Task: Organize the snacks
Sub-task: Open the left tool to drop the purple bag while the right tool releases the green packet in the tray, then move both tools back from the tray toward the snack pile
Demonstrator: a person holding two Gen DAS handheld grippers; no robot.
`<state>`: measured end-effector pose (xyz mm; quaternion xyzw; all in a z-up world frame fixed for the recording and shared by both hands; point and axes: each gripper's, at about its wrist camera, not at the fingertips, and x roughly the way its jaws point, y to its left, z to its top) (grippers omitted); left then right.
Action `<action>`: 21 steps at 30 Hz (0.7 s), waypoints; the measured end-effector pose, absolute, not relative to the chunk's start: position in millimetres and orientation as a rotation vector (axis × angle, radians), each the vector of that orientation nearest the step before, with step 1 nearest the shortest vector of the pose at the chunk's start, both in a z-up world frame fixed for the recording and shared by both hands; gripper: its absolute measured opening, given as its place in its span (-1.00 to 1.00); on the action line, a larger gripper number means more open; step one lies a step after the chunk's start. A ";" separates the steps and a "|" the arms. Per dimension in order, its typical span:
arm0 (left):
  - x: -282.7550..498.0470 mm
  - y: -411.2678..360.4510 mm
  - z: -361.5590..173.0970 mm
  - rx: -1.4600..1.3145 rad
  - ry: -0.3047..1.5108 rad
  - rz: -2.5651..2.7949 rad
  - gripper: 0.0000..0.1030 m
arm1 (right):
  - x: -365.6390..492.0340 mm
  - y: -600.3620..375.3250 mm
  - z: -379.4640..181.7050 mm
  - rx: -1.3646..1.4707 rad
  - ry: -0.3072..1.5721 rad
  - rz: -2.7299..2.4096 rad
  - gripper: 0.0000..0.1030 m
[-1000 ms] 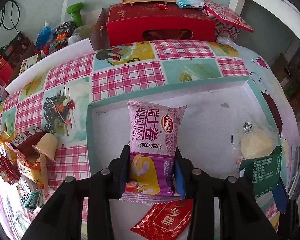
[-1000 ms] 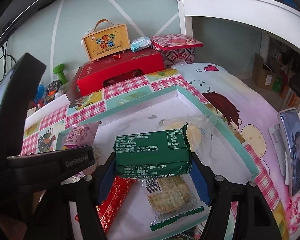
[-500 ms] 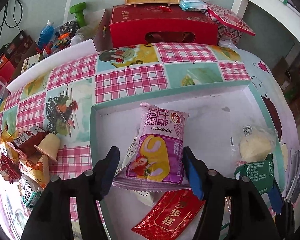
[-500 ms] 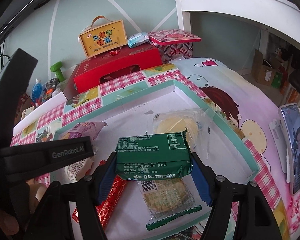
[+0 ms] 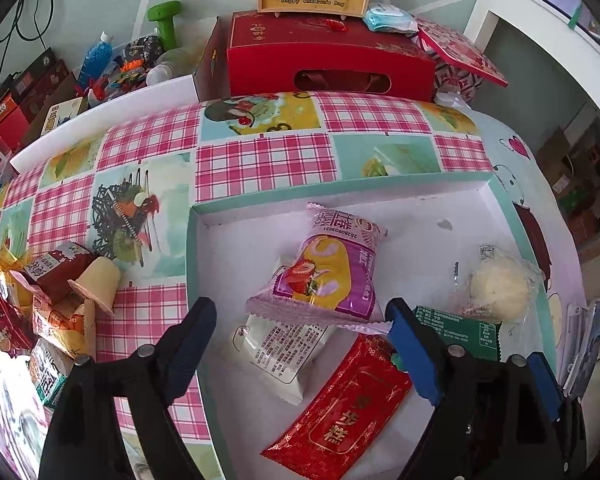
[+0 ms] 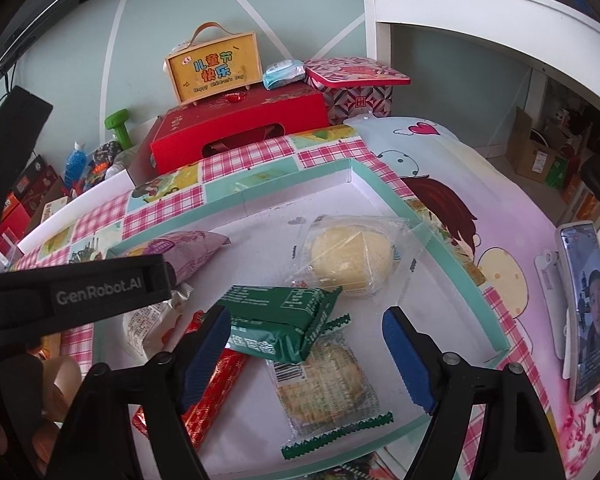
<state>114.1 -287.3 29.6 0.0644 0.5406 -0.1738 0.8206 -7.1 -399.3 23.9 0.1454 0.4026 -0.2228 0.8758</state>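
Both grippers hang over the teal-rimmed tray [image 5: 192,264]. The left gripper [image 5: 300,320] is spread wide and holds nothing; the purple Swiss-roll packet [image 5: 324,276] lies in the tray, propped on a white packet [image 5: 280,344]. The right gripper [image 6: 306,336] also gapes (fingers clear), the green biscuit pack [image 6: 280,320] resting atop a clear-wrapped cracker [image 6: 328,384].

bright, even daylight | soft faint shadows | strong fisheye bending, dark corners | mostly sharp
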 end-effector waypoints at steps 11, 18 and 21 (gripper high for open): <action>113.7 -278.5 30.3 0.099 1.118 -0.369 0.96 | -12.3 -403.9 28.6 0.297 0.820 -0.479 1.00; 112.0 -277.4 31.5 0.085 1.121 -0.382 0.96 | -11.7 -402.2 29.3 0.273 0.832 -0.486 1.00; 110.2 -272.6 32.6 0.059 1.125 -0.394 0.96 | -11.0 -400.2 30.2 0.246 0.854 -0.512 1.00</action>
